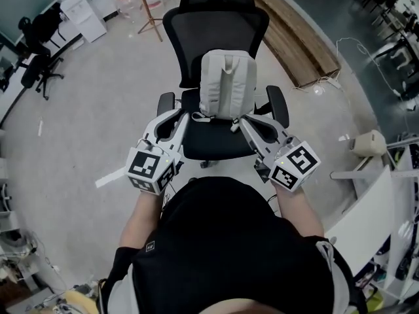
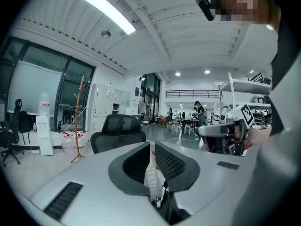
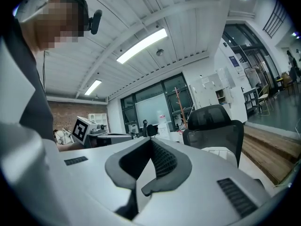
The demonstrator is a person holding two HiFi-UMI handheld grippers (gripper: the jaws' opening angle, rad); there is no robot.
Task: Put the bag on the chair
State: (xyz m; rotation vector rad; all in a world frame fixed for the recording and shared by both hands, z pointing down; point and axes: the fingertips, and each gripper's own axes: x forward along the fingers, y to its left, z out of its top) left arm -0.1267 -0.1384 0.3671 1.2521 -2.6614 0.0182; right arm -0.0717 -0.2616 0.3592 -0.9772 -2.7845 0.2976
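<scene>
Bag point(image 1: 227, 84): upright on chair point(image 1: 213, 141) seat, long axis vertical, at 12 o'clock between the grippers. Left gripper point(image 1: 185, 116) and right gripper point(image 1: 240, 120): each clenched on a lower strap point(image 1: 198, 117), equally near.

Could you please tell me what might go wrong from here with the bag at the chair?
1. The left gripper and right gripper each pinch only a thin strap of the bag; one could slip, and the upright bag might topple off the seat.
2. The chair looks like a swivel office chair; a push could turn it away.
</scene>
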